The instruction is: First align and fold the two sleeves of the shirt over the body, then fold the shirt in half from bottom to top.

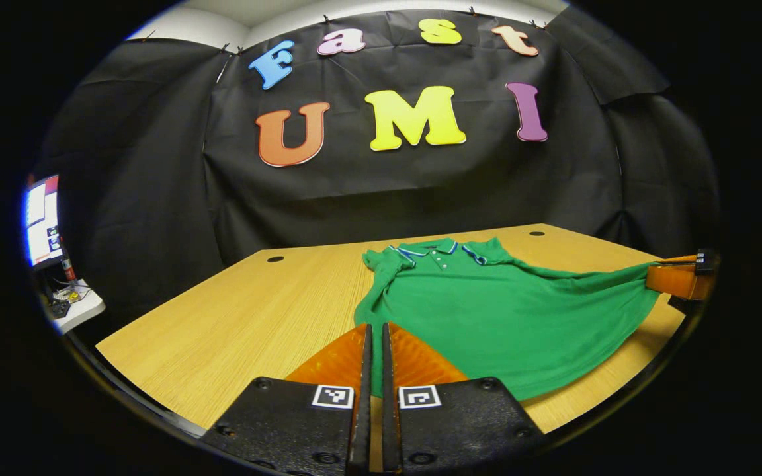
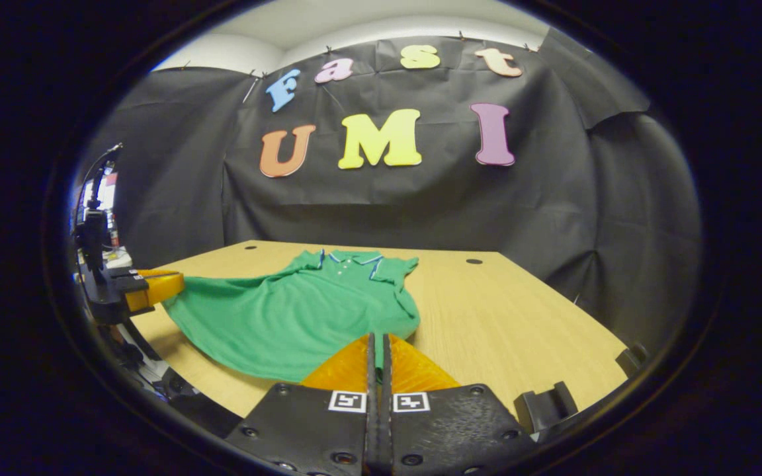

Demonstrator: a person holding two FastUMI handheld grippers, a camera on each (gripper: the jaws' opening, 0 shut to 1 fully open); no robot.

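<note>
Both grippers clamped on shirt [image 1: 487,311] hem: left gripper [image 1: 376,330] on one bottom corner, right gripper [image 2: 379,340] on the other. Collar [image 1: 437,249] lies straight ahead on table [image 1: 249,317], long axis runs away from the fingers.

Both views face the back wall, low and close over the shared table [image 1: 235,311], from opposite ends.

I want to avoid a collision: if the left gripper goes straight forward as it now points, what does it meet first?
Probably only the green shirt, whose hem its jaws already pinch. Past that comes the collar, then bare table and the black cloth wall. Depth is uncertain.
</note>
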